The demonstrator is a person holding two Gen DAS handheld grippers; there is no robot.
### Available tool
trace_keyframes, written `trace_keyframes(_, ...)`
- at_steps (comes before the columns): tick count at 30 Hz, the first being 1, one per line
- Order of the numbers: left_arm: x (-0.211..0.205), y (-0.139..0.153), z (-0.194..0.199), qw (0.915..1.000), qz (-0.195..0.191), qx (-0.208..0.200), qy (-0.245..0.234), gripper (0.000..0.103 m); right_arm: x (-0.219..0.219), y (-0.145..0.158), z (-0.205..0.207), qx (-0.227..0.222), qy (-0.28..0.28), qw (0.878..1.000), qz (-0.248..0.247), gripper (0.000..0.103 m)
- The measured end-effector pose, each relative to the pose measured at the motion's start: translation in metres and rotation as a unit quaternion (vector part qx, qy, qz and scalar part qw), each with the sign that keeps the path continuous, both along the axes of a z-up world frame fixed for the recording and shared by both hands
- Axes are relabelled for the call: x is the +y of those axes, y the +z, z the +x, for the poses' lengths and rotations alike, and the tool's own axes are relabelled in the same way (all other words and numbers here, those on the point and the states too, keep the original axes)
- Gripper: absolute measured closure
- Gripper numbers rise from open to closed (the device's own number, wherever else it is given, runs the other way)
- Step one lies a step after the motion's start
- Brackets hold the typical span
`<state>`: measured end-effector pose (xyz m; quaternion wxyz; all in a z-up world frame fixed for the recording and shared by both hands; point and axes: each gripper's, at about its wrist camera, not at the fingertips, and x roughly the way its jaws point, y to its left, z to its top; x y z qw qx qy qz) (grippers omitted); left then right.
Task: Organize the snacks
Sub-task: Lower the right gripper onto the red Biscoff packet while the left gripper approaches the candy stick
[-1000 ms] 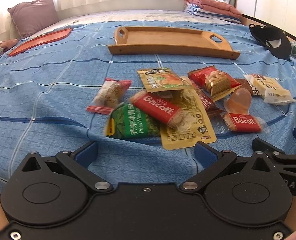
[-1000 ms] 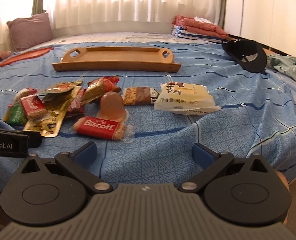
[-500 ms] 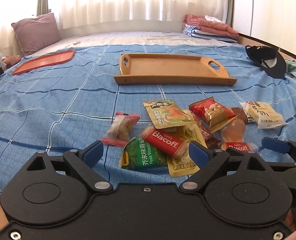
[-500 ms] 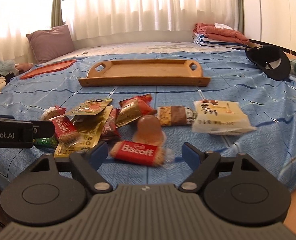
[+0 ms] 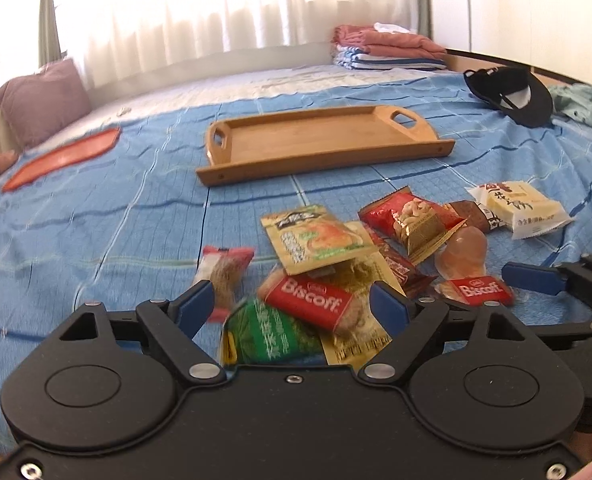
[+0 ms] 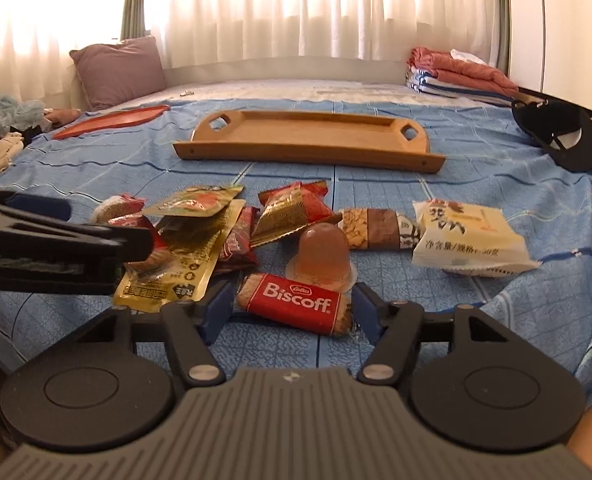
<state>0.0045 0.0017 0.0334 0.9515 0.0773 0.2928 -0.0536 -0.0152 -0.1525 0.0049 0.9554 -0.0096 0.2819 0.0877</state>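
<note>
The left gripper [image 5: 291, 306] hangs low over the near end of a heap of snacks on a blue checked bedspread [image 5: 95, 216], its jaws closing around a red Biscoff biscuit [image 5: 310, 304] that lies on top of a green packet [image 5: 271, 338] and a long yellow pouch [image 5: 360, 320]; the blue pads stand a little clear of the wrapper on both sides, so nothing is gripped there. The right gripper [image 6: 291, 310] is down at the other end of the heap and its jaws are closing too, with a second Biscoff biscuit [image 6: 296, 304] between them (the pads look just beside the wrapper ends, and I cannot tell that they press on it). Right behind that biscuit stands a clear jelly cup [image 6: 323, 254], touching it or nearly so. Farther along the spread lie a brown bar [image 6: 376, 234] and a pale yellow cake packet [image 6: 468, 240], and toward the middle a red and gold nut packet [image 6: 291, 212] and a flat pouch with an orange picture [image 6: 195, 202]. A small red-ended sweet [image 5: 225, 276] lies just to the left of the left gripper's pad. The wooden tray [image 6: 308, 138] sits well beyond the heap with nothing in it. A black cap [image 6: 560, 140], folded laundry [image 6: 456, 72], a purple pillow [image 6: 117, 70] and a red lid [image 6: 111, 122] are spread around the bed's edges.
</note>
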Motion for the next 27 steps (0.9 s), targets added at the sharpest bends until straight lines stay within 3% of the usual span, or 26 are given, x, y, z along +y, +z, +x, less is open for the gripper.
trace_keyframes(2, -0.003, -0.003, 0.005, 0.9999, 0.012, 0.002, -0.010, 0.019, -0.003, 0.003, -0.002, -0.003, 0.005, 1.000, 0.005, 0.052)
trace_keyframes(6, -0.009, -0.009, 0.010, 0.9991, 0.028, 0.003, -0.032, 0.019, -0.007, 0.008, -0.003, -0.004, 0.001, 1.000, -0.005, 0.053)
trace_keyframes(9, -0.013, -0.013, 0.012, 0.9982, 0.035, 0.005, -0.048, 0.019, -0.013, 0.004, -0.002, 0.002, -0.019, 1.000, -0.006, 0.045)
trace_keyframes(12, -0.015, -0.016, 0.013, 0.9978, 0.035, 0.012, -0.056, 0.024, -0.018, 0.002, -0.001, 0.000, -0.029, 1.000, -0.007, 0.024)
trace_keyframes(13, -0.015, -0.017, 0.014, 0.9978, 0.034, 0.013, -0.056, 0.024, -0.019, 0.001, 0.000, 0.005, -0.034, 0.999, -0.009, 0.013)
trace_keyframes(17, -0.013, -0.017, 0.016, 0.9980, 0.022, 0.020, -0.055, 0.024, -0.029, -0.007, 0.006, 0.021, -0.044, 0.999, 0.005, 0.003)
trace_keyframes(21, -0.010, -0.016, 0.017, 0.9980, 0.025, 0.019, -0.054, 0.024, -0.027, -0.009, 0.009, 0.024, -0.039, 0.999, 0.004, 0.005)
trace_keyframes(25, -0.007, -0.015, 0.018, 0.9982, 0.026, 0.016, -0.052, 0.024, -0.023, -0.007, 0.007, 0.022, -0.015, 1.000, 0.006, 0.021)
trace_keyframes(27, -0.006, -0.014, 0.019, 0.9981, 0.031, 0.013, -0.053, 0.017, -0.020, -0.006, 0.003, 0.018, 0.004, 1.000, 0.005, 0.025)
